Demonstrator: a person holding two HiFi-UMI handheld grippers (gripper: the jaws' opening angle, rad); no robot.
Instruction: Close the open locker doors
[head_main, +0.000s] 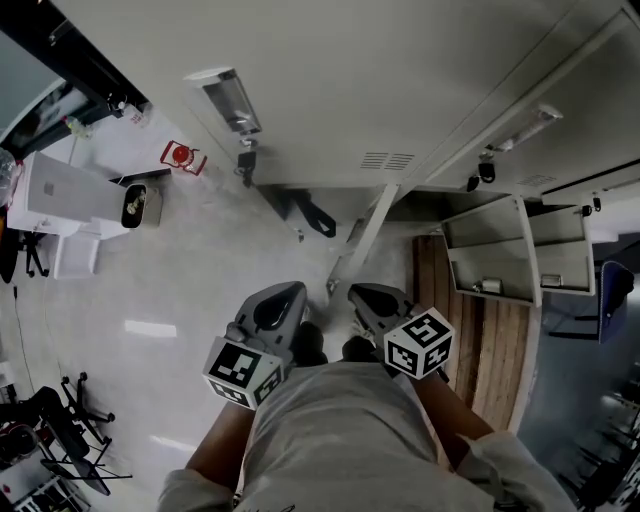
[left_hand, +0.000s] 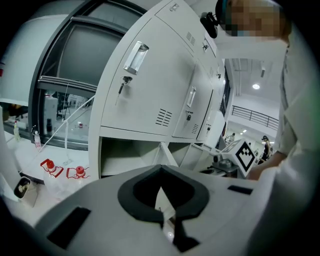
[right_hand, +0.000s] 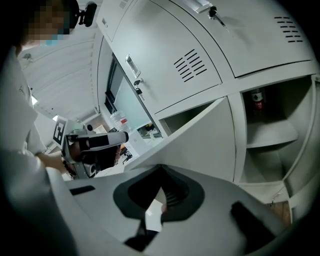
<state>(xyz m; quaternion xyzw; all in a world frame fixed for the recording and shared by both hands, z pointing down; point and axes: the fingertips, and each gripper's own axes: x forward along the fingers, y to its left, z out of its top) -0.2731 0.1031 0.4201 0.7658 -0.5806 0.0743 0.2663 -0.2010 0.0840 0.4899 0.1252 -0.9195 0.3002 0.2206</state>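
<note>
A bank of white lockers (head_main: 330, 90) fills the top of the head view. One bottom-row door (head_main: 365, 240) stands open, edge-on toward me, right in front of both grippers. Further right a second locker (head_main: 485, 250) gapes with its door (head_main: 565, 250) swung out. My left gripper (head_main: 285, 297) and right gripper (head_main: 362, 298) hang side by side just short of the middle door, both shut and empty. The left gripper view shows the open compartment (left_hand: 130, 155) and the door's edge (left_hand: 167, 155) past its jaws. In the right gripper view the door panel (right_hand: 200, 145) lies close ahead.
A small red-labelled bottle (right_hand: 257, 98) stands in the open right compartment. A white box (head_main: 60, 190) and red markers (head_main: 182, 156) sit on the floor at left. A wooden strip (head_main: 490, 340) runs along the right. Chairs (head_main: 60, 430) crowd the lower left.
</note>
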